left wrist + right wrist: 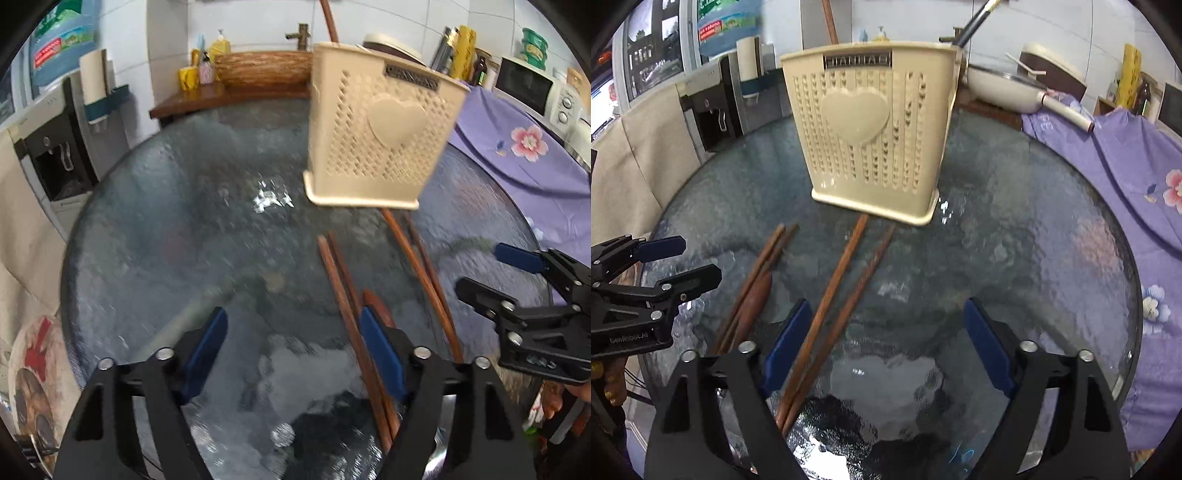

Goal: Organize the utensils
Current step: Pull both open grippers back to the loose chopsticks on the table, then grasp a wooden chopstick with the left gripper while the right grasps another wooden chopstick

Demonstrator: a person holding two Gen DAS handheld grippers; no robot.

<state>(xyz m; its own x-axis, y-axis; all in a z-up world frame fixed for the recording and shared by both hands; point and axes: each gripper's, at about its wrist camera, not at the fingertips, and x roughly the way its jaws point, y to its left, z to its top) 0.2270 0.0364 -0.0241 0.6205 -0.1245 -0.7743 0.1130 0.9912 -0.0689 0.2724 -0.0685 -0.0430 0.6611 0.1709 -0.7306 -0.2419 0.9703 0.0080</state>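
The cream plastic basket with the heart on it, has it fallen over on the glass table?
No, the cream plastic basket stands upright on the round glass table.

From my left camera the near ends of the left pair of chopsticks point(345, 295) are covered by my gripper's blue pad, and a wooden spoon point(376, 304) shows only its tip behind it. The label on the cream holder point(373, 133) smears too much to read. What sits inside the holder I can't tell, only a brown stick and a dark handle point(975, 22) poking out, both cut off at the top edge.
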